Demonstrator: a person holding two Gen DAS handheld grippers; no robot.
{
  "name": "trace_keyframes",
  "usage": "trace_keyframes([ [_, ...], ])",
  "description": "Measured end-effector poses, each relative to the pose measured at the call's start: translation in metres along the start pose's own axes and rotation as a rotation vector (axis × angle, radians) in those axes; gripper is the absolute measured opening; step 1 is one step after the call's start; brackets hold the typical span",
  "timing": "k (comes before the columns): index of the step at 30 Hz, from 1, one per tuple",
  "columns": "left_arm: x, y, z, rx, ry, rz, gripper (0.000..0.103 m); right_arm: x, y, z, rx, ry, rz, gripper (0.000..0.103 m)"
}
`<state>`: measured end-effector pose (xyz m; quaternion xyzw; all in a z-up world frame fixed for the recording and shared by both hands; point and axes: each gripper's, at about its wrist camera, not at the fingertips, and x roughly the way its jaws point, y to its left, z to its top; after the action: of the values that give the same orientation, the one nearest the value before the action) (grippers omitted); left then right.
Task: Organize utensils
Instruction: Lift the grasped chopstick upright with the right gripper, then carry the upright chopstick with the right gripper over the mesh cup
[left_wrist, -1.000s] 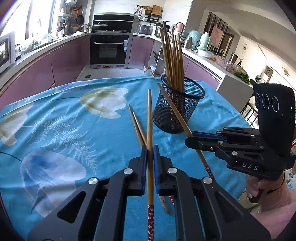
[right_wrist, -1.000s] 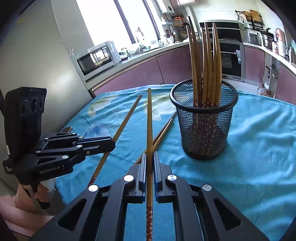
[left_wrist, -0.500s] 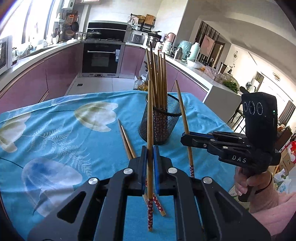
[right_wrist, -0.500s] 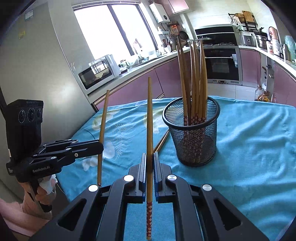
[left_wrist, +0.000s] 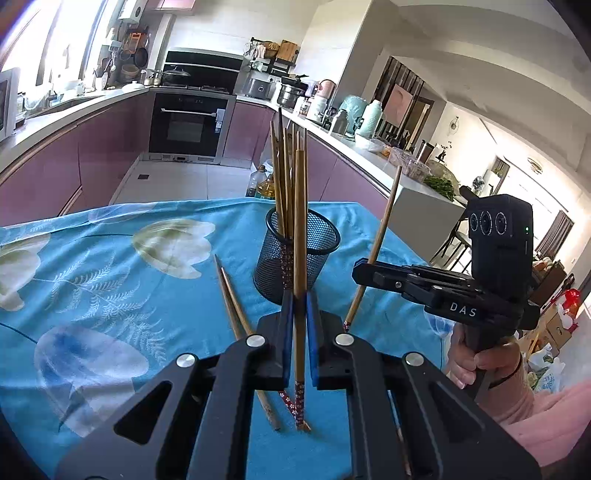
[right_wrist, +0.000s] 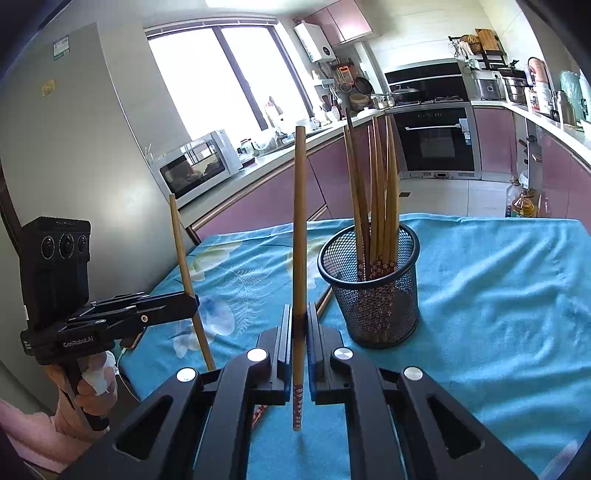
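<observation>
From the left wrist view, the left claw (left_wrist: 299, 332) is closed on 1 chopstick (left_wrist: 300, 229), which stands nearly upright between the blue pads. The pinch sits low on the shaft, just above the flowered end that hangs below the jaws. At 12 o'clock from the claw stands the mesh cup (left_wrist: 295, 254), already holding several chopsticks tips-up. At 3 o'clock the right claw (left_wrist: 365, 271) grips a second chopstick (left_wrist: 380, 236), tilted slightly, clear of the cup. 2 loose chopsticks (left_wrist: 236, 314) lie on the blue tabletop (left_wrist: 92, 280) at 10 o'clock, running partly under the claw.

From the right wrist view, the right claw (right_wrist: 299, 332) is clamped on its chopstick (right_wrist: 300, 221), again low down, with the patterned end poking out beneath. The mesh cup (right_wrist: 369, 284) stands at 1 o'clock, well within reach. The left claw (right_wrist: 184, 301) shows at 9 o'clock, holding its stick (right_wrist: 184, 266) near vertical.

A chopstick like this is probably light, stiff and smooth, so it should neither bend nor break, but it could pivot or slide in a loose pinch. Holding near the thick patterned end looks sensible: the end can go first into the cup, matching the others. The cup itself seems light and could tip if a stick knocks its rim.
</observation>
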<state>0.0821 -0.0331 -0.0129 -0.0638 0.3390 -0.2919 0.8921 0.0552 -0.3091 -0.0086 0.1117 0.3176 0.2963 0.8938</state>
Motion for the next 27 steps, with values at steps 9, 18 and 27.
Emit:
trace_keyframes([
  [9,0.000,-0.003,0.009,-0.006,-0.028,-0.008,0.008,-0.007,-0.002,0.006,-0.007,-0.025,-0.005,0.006],
  [18,0.003,-0.008,0.018,0.006,-0.050,-0.006,0.008,-0.014,-0.001,0.012,-0.021,-0.047,-0.007,0.006],
  [27,0.011,-0.011,0.024,0.014,-0.051,0.005,0.008,-0.018,0.001,0.016,-0.033,-0.065,-0.011,0.006],
])
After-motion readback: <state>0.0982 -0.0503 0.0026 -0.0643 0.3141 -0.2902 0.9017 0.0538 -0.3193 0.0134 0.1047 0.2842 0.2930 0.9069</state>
